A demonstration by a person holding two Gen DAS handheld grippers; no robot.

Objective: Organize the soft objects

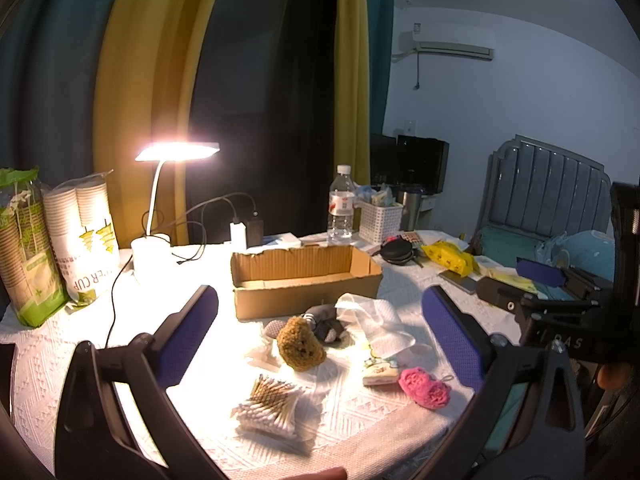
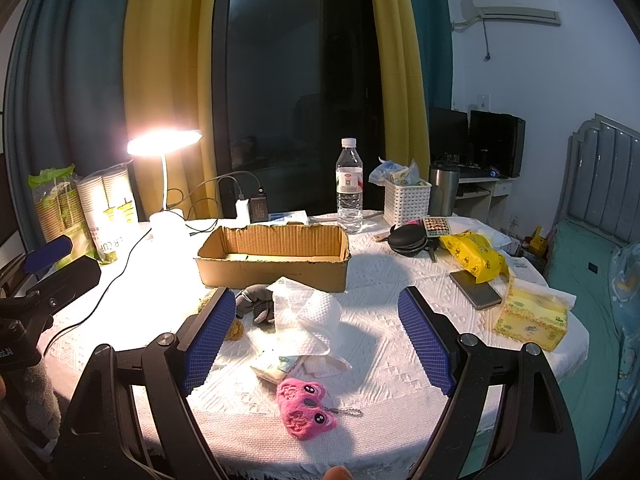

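On the lamplit desk [image 2: 380,276], soft toys lay between both grippers' spread, empty fingers; the box [image 2: 272,258] sat beyond.

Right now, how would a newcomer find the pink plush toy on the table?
Find the open cardboard box mid-table, then come toward the near table edge, past the crumpled white tissue. The pink plush toy lies there alone, the only pink fuzzy thing, with black eyes and a small metal chain.
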